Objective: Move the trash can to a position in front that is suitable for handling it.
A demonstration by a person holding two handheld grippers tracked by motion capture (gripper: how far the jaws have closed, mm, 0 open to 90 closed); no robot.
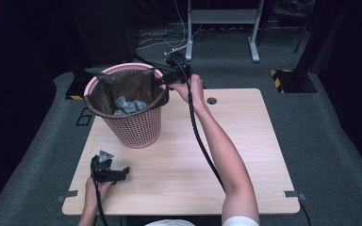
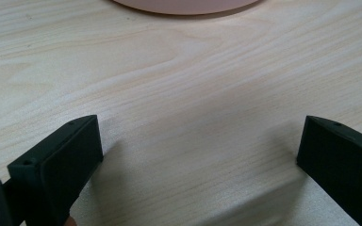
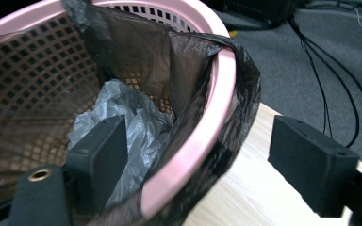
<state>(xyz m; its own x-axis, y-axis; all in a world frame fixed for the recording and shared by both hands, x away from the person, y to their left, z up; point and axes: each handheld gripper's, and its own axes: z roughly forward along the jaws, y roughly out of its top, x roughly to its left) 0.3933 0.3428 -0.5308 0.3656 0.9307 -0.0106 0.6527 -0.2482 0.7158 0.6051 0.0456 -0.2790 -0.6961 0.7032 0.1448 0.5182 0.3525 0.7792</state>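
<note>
A pink mesh wastebasket (image 1: 136, 127) stands on the left half of the wooden table (image 1: 245, 155). A dark, thin bin bag (image 1: 132, 84) lines part of it and folds over the rim on the right side (image 3: 245, 94). Crumpled grey plastic (image 1: 128, 105) lies inside the basket (image 3: 122, 113). My right gripper (image 1: 166, 81) is open at the basket's right rim (image 3: 217, 117), one jaw inside and one outside, straddling rim and bag. My left gripper (image 1: 122, 173) rests open near the front left of the table, with bare wood between its jaws (image 2: 198, 150).
A round cable hole (image 1: 211, 100) sits in the table behind the right arm. Beyond the table are grey carpet, a white desk frame (image 1: 221, 19) and loose cables (image 3: 330, 94). The basket's base (image 2: 184, 4) shows at the top of the left gripper view.
</note>
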